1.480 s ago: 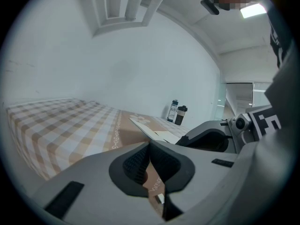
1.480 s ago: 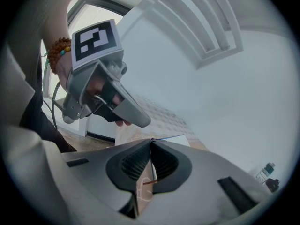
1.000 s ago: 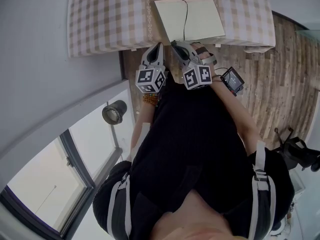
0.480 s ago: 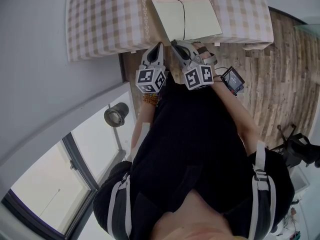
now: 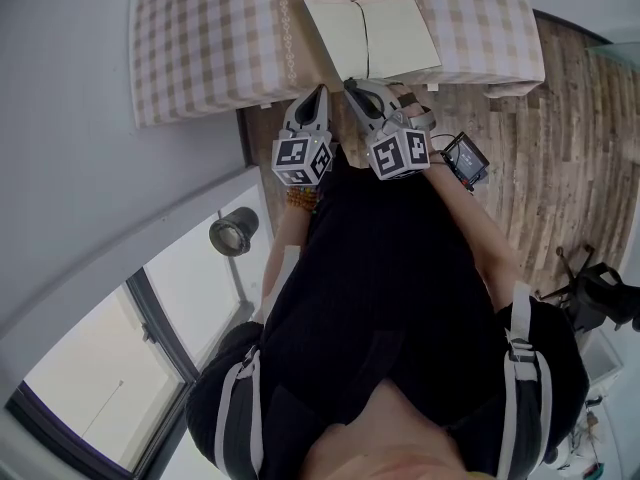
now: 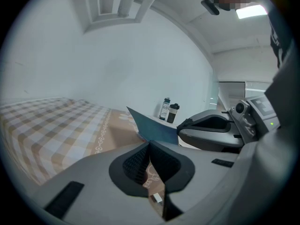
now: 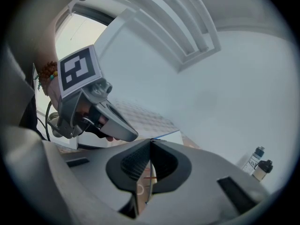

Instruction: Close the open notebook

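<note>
The open notebook (image 5: 372,36) lies on a checked cloth (image 5: 210,38) with cream pages up and its near corner over the cloth's edge. My left gripper (image 5: 320,90) and right gripper (image 5: 350,86) point at that near edge, side by side, just short of it. In the left gripper view my jaws (image 6: 150,143) meet at the tips with nothing between them. Beyond them the notebook's blue cover (image 6: 157,130) slants up. In the right gripper view my jaws (image 7: 151,141) are shut too, with the notebook's corner (image 7: 169,136) just past the tips.
Two bottles (image 6: 165,109) stand at the far side by the white wall. Wooden floor (image 5: 520,168) runs to the right of the cloth. A small screen device (image 5: 465,158) sits at the person's right wrist. A round lamp (image 5: 232,230) stands at the left.
The head view has shifted slightly, so the notebook sits a little higher and further left in it. Both grippers hold their places near the notebook's near edge.
</note>
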